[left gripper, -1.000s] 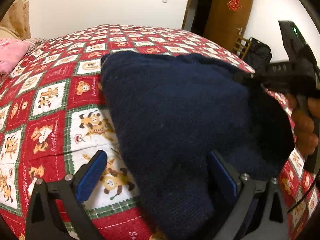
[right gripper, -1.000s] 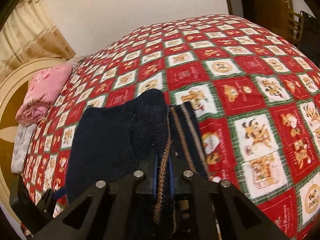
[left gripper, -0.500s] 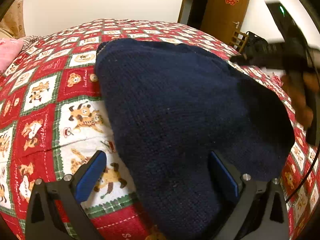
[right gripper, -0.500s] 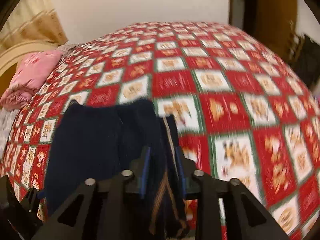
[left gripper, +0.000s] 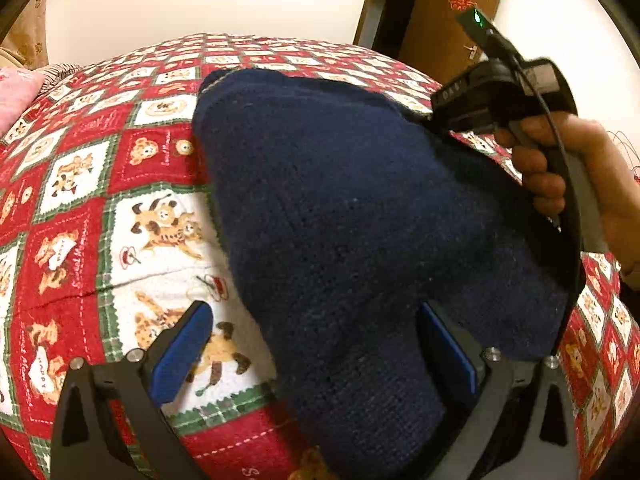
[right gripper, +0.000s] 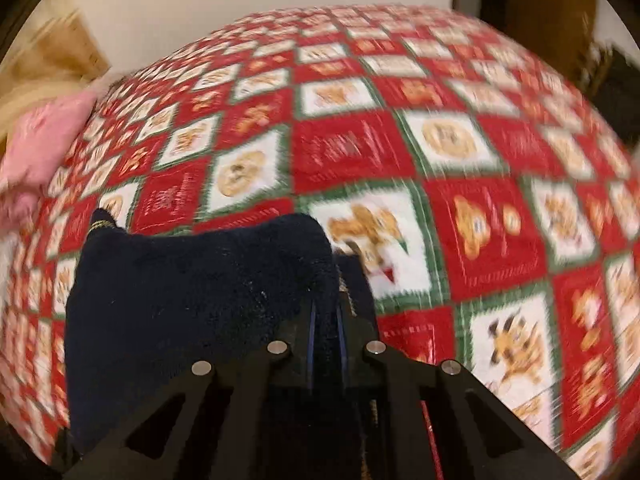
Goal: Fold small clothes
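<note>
A dark navy knit sweater [left gripper: 340,208] lies on the red patterned bedspread [left gripper: 80,208]. My left gripper [left gripper: 316,344] is open, its blue pads on either side of the sweater's near edge. My right gripper [right gripper: 326,320] is shut on a fold of the sweater [right gripper: 200,292] at its right edge. In the left wrist view the right gripper's body [left gripper: 500,92] and the hand holding it are at the sweater's far right side. A striped trim shows beside the right gripper's fingers.
A pink folded cloth [right gripper: 44,136] lies at the bed's far left, also in the left wrist view [left gripper: 16,96]. A wooden door [left gripper: 448,20] and white wall stand behind the bed. Bedspread extends right of the sweater [right gripper: 480,200].
The right gripper opened slightly and then closed again on the sweater's edge, moving it over the bed; its view is motion-blurred. The left gripper stayed open, with its view shifting slightly.
</note>
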A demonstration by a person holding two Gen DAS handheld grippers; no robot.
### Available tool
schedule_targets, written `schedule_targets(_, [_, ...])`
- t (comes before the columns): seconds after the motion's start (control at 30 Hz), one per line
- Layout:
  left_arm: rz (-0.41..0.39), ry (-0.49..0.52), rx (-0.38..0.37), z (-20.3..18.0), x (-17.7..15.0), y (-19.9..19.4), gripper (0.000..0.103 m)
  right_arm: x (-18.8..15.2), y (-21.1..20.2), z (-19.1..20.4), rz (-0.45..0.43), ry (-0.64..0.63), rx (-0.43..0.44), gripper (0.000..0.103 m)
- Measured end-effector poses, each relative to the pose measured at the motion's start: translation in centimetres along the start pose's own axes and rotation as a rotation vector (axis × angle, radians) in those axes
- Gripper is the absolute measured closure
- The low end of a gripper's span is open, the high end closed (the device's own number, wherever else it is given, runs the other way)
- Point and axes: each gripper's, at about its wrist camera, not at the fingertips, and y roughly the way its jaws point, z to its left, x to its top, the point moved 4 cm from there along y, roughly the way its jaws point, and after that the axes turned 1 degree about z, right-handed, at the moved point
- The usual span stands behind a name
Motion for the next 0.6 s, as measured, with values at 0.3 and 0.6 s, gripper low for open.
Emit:
schedule_targets(0.3, [-0.003,-0.008,-0.007,0.2,-0.2,-0.2,0.000,-5.6,-8.0,-1.1,-0.126,-0.080,0.076,0.064])
schedule_targets(0.6, [-0.002,-0.004,0.002,0.0,-0.2,-0.1,0.000,-16.9,-13.2,0.0,-0.110,-0.217,0.082,0.078])
